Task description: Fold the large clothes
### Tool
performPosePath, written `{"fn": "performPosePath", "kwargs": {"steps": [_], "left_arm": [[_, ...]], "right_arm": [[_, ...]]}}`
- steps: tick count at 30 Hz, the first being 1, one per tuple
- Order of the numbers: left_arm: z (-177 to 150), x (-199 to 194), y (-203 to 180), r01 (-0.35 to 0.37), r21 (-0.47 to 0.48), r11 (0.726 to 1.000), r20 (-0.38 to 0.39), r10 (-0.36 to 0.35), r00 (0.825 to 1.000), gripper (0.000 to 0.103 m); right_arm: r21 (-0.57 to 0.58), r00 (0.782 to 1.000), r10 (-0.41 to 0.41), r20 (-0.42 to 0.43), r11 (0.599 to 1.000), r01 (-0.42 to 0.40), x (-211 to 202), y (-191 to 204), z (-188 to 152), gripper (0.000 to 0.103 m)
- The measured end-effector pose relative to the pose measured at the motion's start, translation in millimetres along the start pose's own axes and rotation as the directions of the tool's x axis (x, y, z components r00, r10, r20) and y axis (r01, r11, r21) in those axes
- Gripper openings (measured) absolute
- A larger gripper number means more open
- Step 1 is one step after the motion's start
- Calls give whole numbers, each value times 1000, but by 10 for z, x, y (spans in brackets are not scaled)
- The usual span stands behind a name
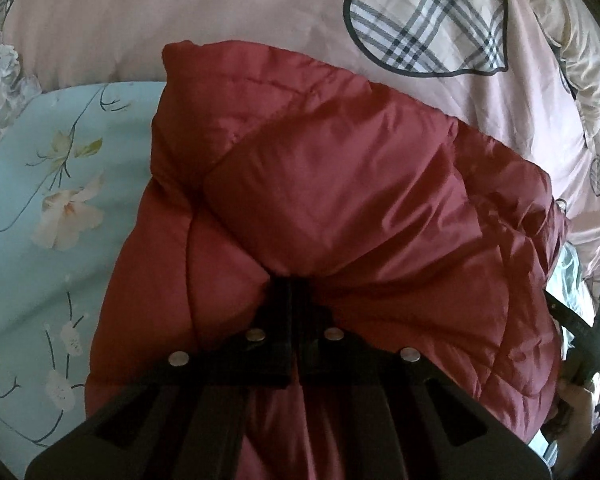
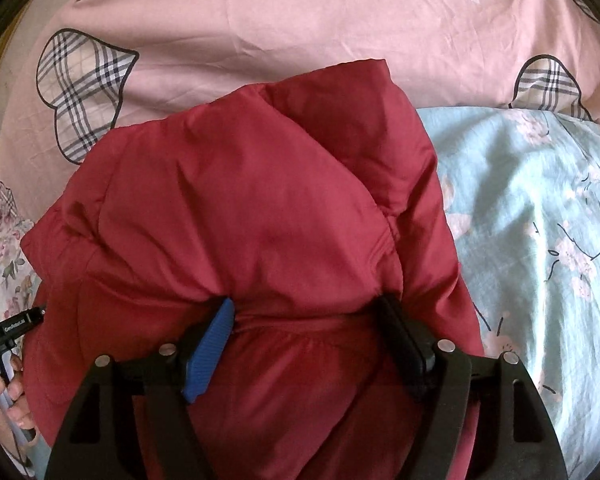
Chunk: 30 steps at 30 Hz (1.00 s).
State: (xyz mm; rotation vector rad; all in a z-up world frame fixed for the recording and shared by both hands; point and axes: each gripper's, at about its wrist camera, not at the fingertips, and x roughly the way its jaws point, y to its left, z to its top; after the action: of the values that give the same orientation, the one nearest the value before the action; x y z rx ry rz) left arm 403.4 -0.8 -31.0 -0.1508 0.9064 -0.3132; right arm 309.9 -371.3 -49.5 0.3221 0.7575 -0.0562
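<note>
A dark red padded jacket (image 1: 340, 200) lies folded on the bed and fills the middle of both views (image 2: 260, 208). My left gripper (image 1: 298, 284) is shut on a fold of the jacket at its near edge. My right gripper (image 2: 308, 308) is open, its blue pad (image 2: 210, 352) and black finger (image 2: 404, 332) wide apart and pressed against a bulge of the jacket near its near edge. The other gripper shows at the edge of each view, at the right in the left wrist view (image 1: 588, 340) and at the left in the right wrist view (image 2: 4, 324).
A pink quilt with plaid hearts (image 1: 420, 32) lies behind the jacket, also in the right wrist view (image 2: 300, 20). A light blue floral sheet (image 1: 60, 200) covers the bed beside the jacket (image 2: 540, 220). A hand (image 2: 8, 400) holds the left gripper's handle.
</note>
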Motion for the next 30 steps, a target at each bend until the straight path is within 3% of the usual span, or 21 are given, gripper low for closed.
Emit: {"fn": "performPosePath", "kwargs": {"steps": [7,10,14,15,24,30], "left_arm": [[-193,-446,102,75,-6,997,16,-75,997,9],[-277,-678,136,98,3,995,44,-98,994,26],[-375,-928,239,134,-10,991,82,-133,988,66],[-408,-997,277,139,-14,990,95,-137,986,72],[-389,-910,606,156,-99,983,78,-149,986,72],[-473,-857,849,214,-175,961,75,-203,976,72]], "right_arm": [[7,999,21,37,1000,-21,-324,-102,43,77],[10,997,43,58,999,-44,-522,-167,10,77],[11,996,57,72,998,-58,-786,-220,-92,77],[15,996,57,74,998,-58,-836,-271,-113,77],[97,997,45,56,994,-51,-967,-676,-235,77],[140,996,82,38,986,-86,-935,-802,-307,81]]}}
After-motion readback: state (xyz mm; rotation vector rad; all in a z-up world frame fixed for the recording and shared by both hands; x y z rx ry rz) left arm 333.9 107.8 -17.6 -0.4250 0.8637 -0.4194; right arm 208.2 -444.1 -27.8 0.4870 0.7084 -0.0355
